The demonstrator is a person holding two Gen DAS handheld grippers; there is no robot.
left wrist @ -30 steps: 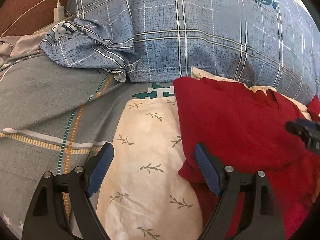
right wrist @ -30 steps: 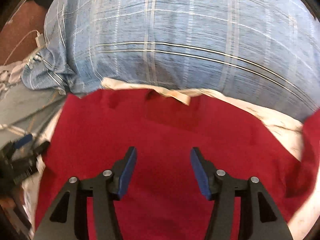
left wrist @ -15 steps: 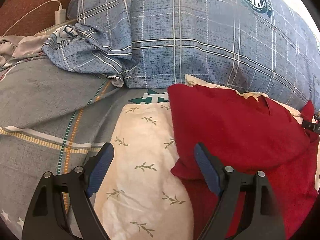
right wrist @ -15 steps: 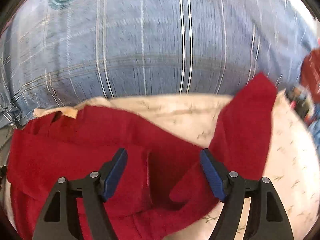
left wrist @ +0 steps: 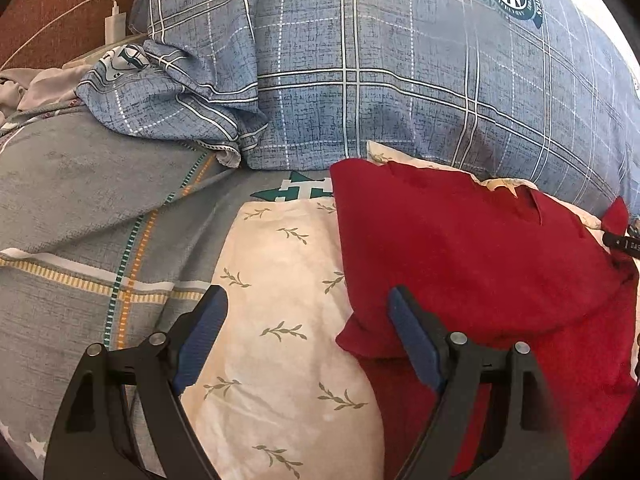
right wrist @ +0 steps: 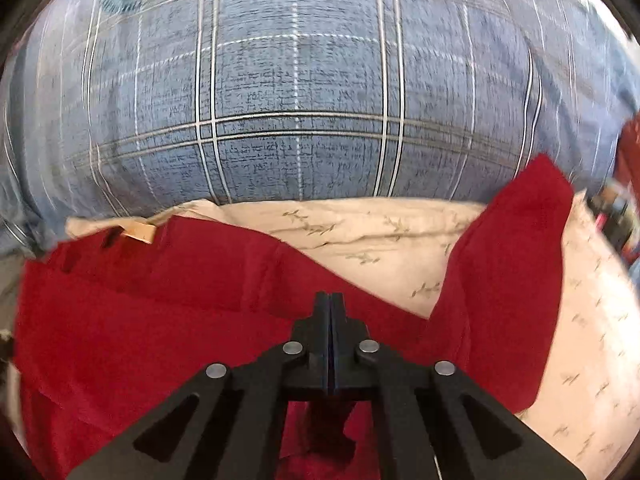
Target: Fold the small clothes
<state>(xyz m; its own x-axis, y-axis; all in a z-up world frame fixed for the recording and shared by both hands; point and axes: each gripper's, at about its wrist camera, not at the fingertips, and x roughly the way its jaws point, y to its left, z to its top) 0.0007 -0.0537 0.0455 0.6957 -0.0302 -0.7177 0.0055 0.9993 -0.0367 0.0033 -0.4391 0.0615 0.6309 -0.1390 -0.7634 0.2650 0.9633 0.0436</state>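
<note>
A red garment (left wrist: 460, 256) lies on a cream leaf-print cloth (left wrist: 280, 304) on the bed. Its left side is folded inward. My left gripper (left wrist: 308, 316) is open and empty, hovering over the cloth at the garment's left edge. In the right wrist view the red garment (right wrist: 160, 304) fills the lower half and one sleeve (right wrist: 516, 264) points up to the right. My right gripper (right wrist: 330, 300) is shut on the garment's fabric near the base of that sleeve. The right gripper's tip also shows at the far right of the left wrist view (left wrist: 624, 240).
A large blue plaid pillow (left wrist: 400, 72) lies right behind the garment. A crumpled blue plaid cloth (left wrist: 168, 100) sits at the left on the grey bedsheet (left wrist: 80, 200). A white charger and cable (left wrist: 114, 26) lie at the back left.
My right gripper has swung right across the garment toward the sleeve and closed on the red fabric. My left gripper has stayed open and has drawn back slightly.
</note>
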